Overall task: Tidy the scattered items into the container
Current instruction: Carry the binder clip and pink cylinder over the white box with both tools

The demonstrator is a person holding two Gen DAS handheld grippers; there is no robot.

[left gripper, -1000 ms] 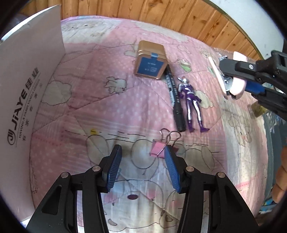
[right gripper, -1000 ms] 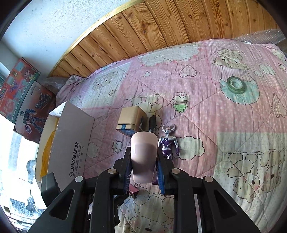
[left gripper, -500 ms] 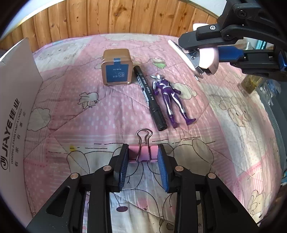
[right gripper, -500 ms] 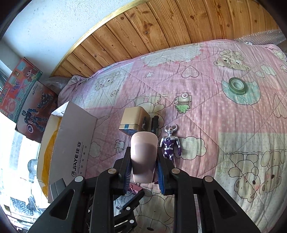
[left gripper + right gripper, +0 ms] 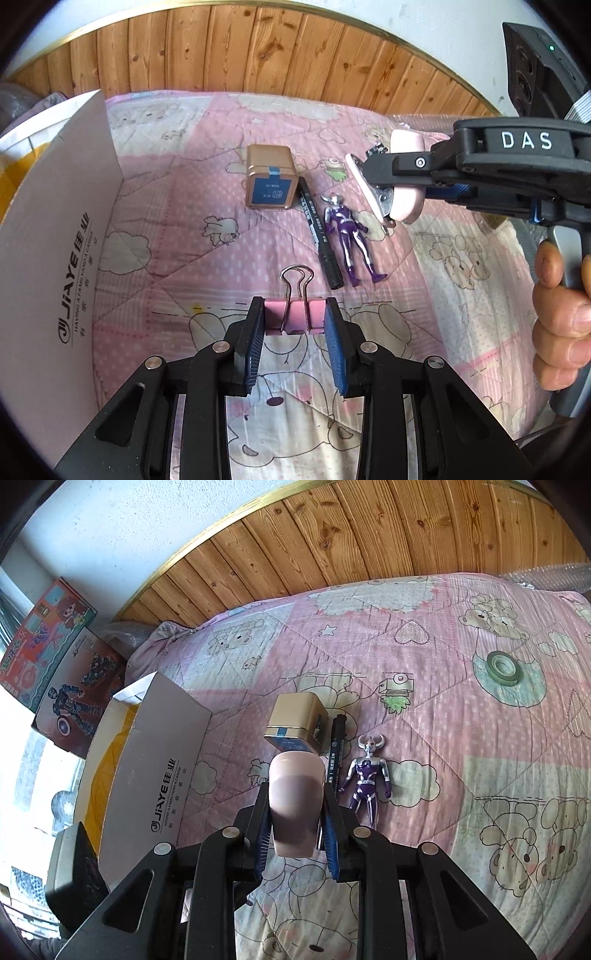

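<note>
Pink quilted bed (image 5: 166,229), wood-panelled wall behind. Left gripper (image 5: 294,319): newly clamped on pink binder clip (image 5: 294,320), lifted clear. Right gripper (image 5: 294,812): grasping pink stapler (image 5: 294,805). Cardboard box (image 5: 62,229) at left awaits both.

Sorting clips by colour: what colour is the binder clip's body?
Pink, with silver wire handles. The binder clip shows best in the left wrist view, between the left gripper's pads.

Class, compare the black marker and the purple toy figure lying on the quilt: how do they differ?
The black marker is a plain straight tube; the purple toy figure has a horned head, arms and spread legs. The marker touches the gold tin; the figure lies apart from it. Both lie flat, side by side.
</note>
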